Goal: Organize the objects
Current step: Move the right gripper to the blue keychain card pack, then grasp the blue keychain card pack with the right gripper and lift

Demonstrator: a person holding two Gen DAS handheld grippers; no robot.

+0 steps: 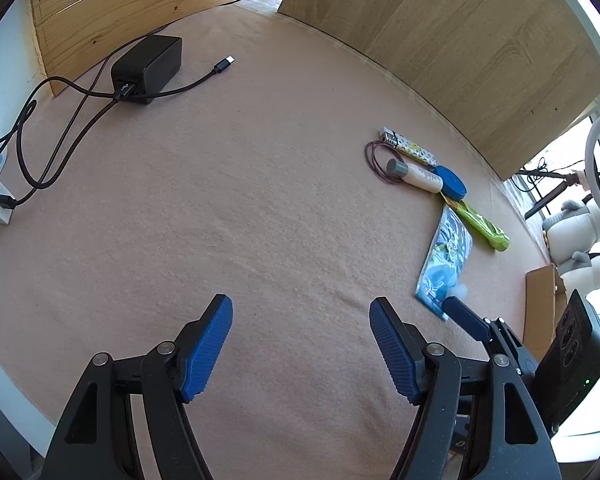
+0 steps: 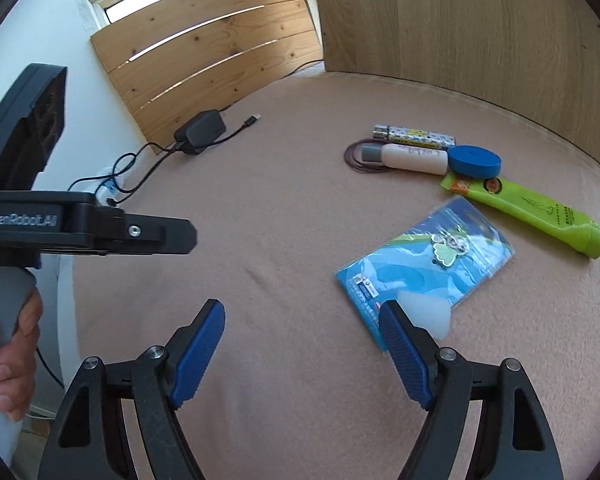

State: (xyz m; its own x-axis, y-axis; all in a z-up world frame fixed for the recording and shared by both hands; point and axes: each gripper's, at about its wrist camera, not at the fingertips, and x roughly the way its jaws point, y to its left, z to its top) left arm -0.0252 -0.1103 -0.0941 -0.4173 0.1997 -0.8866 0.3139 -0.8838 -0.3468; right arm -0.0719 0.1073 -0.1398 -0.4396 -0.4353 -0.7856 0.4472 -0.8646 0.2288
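Right gripper [image 2: 301, 350] hovers low over the pink cloth [image 2: 284, 208], jaws spread wide with nothing between them; its right-hand pad sits just in front of a small translucent white piece [image 2: 425, 310] lying on the near corner of the blue packet [image 2: 427, 260]. Left gripper [image 1: 301, 344] hangs over bare cloth, jaws wide apart and empty too.

That white piece looks like the nearest candidate for picking up, I'd judge. To do it well: shift right so the piece sits centred between the pads, come down gently, and close on it alone, not on the slippery packet under it.

Further out, the green tube [image 2: 527, 210] lies just beyond the packet, then the blue round lid [image 2: 474, 161], the pale bottle [image 2: 409, 157], a patterned lighter [image 2: 415, 136] and a dark hair tie [image 2: 359, 158], all clustered.

Writing? The left gripper's body in the right-hand view reads "GenRobot.AI". Packet and tube carry print too small to read.
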